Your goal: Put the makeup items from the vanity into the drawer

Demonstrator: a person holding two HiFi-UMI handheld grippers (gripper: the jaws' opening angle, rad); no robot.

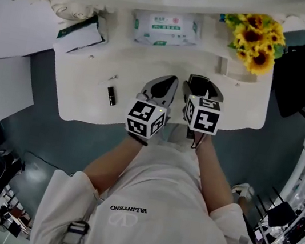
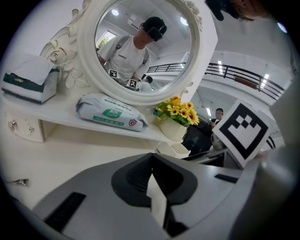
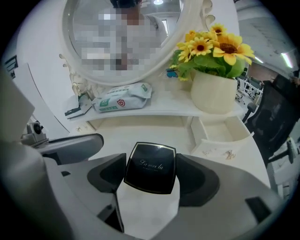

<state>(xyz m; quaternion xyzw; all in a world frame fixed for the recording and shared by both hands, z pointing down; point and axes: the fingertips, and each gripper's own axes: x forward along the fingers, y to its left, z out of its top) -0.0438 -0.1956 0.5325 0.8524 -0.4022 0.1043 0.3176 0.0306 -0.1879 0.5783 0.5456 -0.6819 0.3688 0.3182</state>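
Note:
My right gripper [image 3: 151,161] is shut on a black square compact [image 3: 150,171] with gold script on its lid, held above the white vanity top [image 1: 86,101]. A small open drawer [image 3: 220,132] lies ahead and to its right, under the flower pot. Just left of it, my left gripper [image 2: 152,158] has its jaws closed tip to tip with nothing between them. In the head view both grippers [image 1: 164,87] [image 1: 204,88] hover side by side over the middle of the vanity. A black lipstick [image 1: 111,95] and a small metal clip [image 1: 110,78] lie on the top to their left.
A round mirror [image 2: 143,44] stands at the back. On the shelf below it are a pack of wipes [image 1: 167,29], a green-and-white box [image 1: 80,34] and a pot of sunflowers [image 1: 257,40]. A dark chair [image 1: 300,85] stands right of the vanity.

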